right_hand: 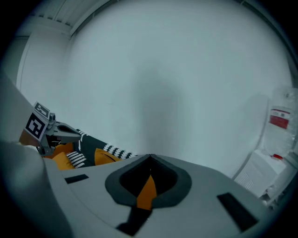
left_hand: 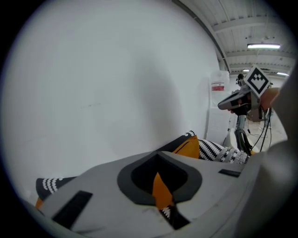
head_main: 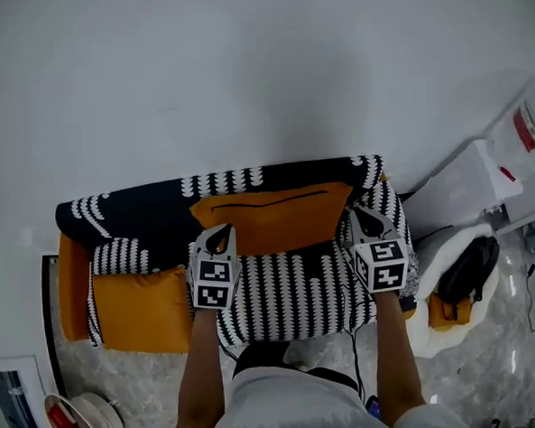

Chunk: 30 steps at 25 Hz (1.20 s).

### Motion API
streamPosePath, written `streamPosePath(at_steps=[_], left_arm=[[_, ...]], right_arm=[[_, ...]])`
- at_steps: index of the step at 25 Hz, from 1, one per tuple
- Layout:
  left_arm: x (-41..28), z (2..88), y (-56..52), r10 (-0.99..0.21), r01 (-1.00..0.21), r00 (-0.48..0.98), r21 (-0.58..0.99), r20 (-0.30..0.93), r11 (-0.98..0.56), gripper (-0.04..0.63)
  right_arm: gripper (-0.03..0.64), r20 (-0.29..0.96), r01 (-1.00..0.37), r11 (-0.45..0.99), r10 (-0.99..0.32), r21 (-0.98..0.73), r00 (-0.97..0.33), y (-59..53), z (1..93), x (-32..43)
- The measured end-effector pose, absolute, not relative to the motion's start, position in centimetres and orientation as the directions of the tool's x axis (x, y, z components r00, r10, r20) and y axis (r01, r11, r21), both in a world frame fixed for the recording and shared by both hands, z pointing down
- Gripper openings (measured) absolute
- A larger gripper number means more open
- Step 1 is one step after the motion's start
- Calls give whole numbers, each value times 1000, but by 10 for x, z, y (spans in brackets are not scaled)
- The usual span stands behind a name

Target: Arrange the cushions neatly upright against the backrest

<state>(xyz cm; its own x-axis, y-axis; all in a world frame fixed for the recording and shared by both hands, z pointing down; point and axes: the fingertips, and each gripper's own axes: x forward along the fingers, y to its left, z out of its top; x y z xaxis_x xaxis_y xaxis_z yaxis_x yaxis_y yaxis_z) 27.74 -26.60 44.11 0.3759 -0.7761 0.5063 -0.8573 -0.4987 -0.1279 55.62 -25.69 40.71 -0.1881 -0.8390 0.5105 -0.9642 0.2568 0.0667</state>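
A wide orange cushion [head_main: 272, 219] leans upright against the black-and-white patterned backrest [head_main: 132, 212] of the sofa, near its middle. My left gripper [head_main: 217, 241] is shut on the cushion's left end, and my right gripper [head_main: 364, 219] is shut on its right end. In the left gripper view, orange cushion fabric [left_hand: 162, 192] is pinched between the closed jaws of the left gripper [left_hand: 159, 173]. The right gripper view shows the same: orange cushion fabric [right_hand: 147, 193] caught in the right gripper [right_hand: 149, 174]. A second orange cushion [head_main: 142, 311] lies flat on the seat at the left.
A plain white wall rises right behind the sofa. White boxes [head_main: 469, 183] stand to the right, and a black bag [head_main: 470, 267] sits on a white seat. A round basket [head_main: 82, 426] rests on the floor at lower left. The person's knees press against the sofa's front.
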Motion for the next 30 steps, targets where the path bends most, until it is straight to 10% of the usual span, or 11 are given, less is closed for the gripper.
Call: streamPosePath(at_steps=[30], left_arm=[[159, 314, 71, -937, -982, -23, -182, 350, -44, 18]], right_arm=[[3, 308, -802, 597, -764, 6, -567, -16, 302, 429]])
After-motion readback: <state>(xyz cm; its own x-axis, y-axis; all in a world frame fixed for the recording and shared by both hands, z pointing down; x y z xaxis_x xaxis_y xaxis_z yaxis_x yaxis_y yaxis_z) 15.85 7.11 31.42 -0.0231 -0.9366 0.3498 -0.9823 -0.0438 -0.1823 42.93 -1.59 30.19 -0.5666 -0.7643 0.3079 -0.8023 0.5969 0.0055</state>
